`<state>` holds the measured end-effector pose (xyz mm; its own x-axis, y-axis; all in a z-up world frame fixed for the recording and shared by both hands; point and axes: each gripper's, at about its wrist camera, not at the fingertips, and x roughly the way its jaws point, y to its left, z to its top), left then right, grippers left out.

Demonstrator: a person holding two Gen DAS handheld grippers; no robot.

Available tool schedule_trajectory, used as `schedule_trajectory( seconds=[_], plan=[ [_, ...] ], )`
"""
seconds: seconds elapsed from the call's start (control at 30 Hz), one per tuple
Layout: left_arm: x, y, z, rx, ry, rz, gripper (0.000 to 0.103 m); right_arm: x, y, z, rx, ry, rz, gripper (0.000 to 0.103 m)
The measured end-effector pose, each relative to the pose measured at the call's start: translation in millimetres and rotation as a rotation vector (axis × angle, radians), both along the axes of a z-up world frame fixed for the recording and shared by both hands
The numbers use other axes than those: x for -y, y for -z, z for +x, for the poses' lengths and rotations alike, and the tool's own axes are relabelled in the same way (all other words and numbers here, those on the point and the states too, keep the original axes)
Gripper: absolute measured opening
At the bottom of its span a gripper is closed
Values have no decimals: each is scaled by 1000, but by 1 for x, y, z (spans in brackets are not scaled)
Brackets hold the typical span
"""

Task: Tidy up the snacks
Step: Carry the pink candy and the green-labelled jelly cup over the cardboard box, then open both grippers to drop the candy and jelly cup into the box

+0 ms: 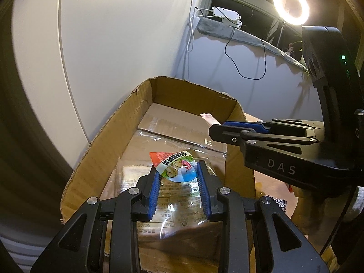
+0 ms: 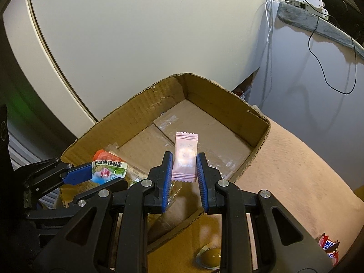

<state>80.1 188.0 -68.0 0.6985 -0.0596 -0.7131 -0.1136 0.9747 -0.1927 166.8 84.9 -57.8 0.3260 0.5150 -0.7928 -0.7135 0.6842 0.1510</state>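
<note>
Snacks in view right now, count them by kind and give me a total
Pink packets: 1, in the right gripper over the cardboard box
Colourful printed packets: 1, in the left gripper
Red and blue wrapped snacks outside the box: 1
Total: 3

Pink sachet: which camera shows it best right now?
The right wrist view: the pink sachet sits centred, fully lit, between the right gripper pads above the box. The left wrist view shows only its serrated end behind that gripper.
</note>
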Motion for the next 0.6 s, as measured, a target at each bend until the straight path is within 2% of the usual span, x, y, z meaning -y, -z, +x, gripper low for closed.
schedule_trajectory(
  seconds=[0.2,0.3,0.6],
  plan=[
    [0,-2,-2,5,-13,5,33,-2,-2,-3,11,-5,-1,25],
    [0,-2,-3,9,-16,11,38,-1,-2,-5,22,-4,2,46],
    [2,-9,-11,29,-19,13,39,18,-13,-8,35,24,22,47]
  ],
)
